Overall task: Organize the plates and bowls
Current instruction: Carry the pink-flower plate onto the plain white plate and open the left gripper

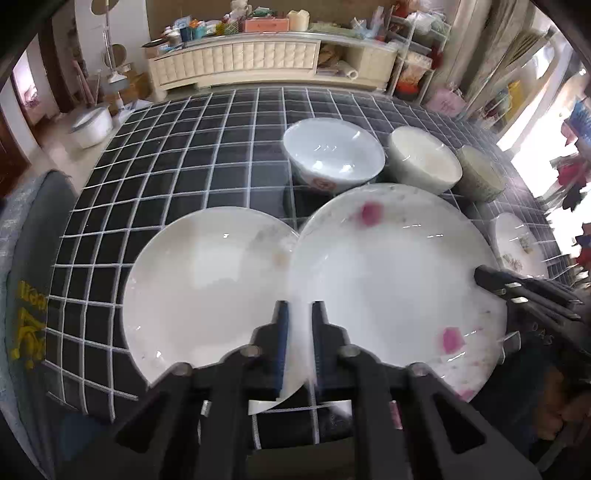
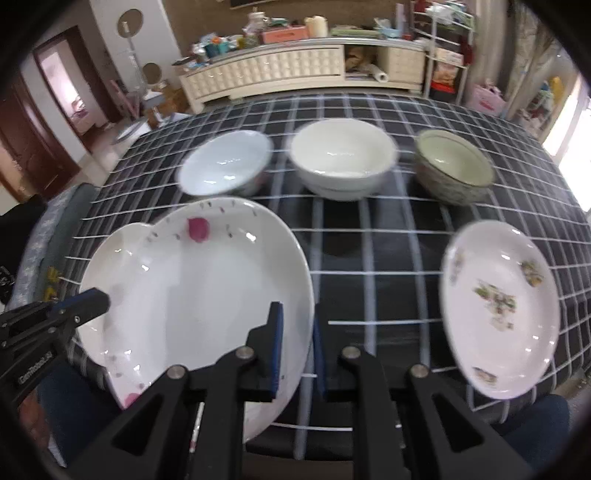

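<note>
Both the left gripper (image 1: 299, 332) and right gripper (image 2: 298, 332) clamp the pink-spotted white plate (image 1: 388, 273), overlapping the plain white plate (image 1: 207, 284); beyond it, three bowls and a floral plate (image 2: 498, 306) look unstacked.

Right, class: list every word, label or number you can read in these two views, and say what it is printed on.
"GenRobot.AI": body of the left claw, right wrist view; blurred, so not certain.
"D A S": body of the right claw, left wrist view.
Yellow print on the grey cloth: unreadable.
Packages on the cabinet: too small.
</note>
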Demonstrator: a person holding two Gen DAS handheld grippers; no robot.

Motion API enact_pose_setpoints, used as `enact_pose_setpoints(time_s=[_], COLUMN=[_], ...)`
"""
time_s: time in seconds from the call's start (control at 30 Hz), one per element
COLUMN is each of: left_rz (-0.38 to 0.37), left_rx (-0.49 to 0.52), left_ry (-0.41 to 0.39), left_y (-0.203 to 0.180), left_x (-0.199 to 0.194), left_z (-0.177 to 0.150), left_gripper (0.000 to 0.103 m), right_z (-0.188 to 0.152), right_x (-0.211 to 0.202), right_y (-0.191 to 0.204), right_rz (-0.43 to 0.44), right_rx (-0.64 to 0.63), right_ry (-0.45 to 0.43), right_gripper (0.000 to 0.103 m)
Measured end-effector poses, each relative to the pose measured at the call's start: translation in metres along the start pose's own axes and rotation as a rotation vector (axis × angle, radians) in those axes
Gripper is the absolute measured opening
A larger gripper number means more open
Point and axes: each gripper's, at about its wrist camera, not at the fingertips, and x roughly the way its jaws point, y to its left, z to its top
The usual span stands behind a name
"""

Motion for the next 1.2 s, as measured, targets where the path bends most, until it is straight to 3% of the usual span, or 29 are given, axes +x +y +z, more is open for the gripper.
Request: enact_pose_setpoints(time_s=[0.07,0.17,0.43,0.63,0.8,1.07,1.2], left_rz=[-0.087,-0.005,0.01,0.028,0.025,0.028,0.036], left_rx=[0.005,0.056,-0.084,-0.146,-0.162,-0.193,-0.202], left_ry=[-0.041,-0.06,-0.005,-0.019,-0.037,-0.025,-0.022], left_y=[-0.002,-0.006,0.058,0.079,0.092,0.109,0.117], left_x=[-0.015,-0.016,0.006,0.01,0.002,0.003,0.003], left_z=[0.002,0.005,-0.008,-0.012,-0.015,-0.021,-0.024], left_gripper=[0.002,0.002,0.002,0.003,0.018,0.019,0.031], right_z=[0.004,0.01,0.017,0.023,0.028,0.025,0.018], right_x=[0.003,0.024,0.035,0.032,0.035,0.054,0.068], right_y=[0.021,0.041,0.059,0.078,0.085,0.106,0.115], right_rz=[0.026,-0.003,0.0,-0.035,-0.033,0.012,0.032], right_rx=[-0.036,-0.036,-0.095,-0.16,-0.17,-0.188,-0.189], right_ry=[0.002,0.054,0.026,-0.011,-0.019,0.025,0.057], right_gripper=[0.008,0.007,0.006,0.007,0.007,0.007,0.008])
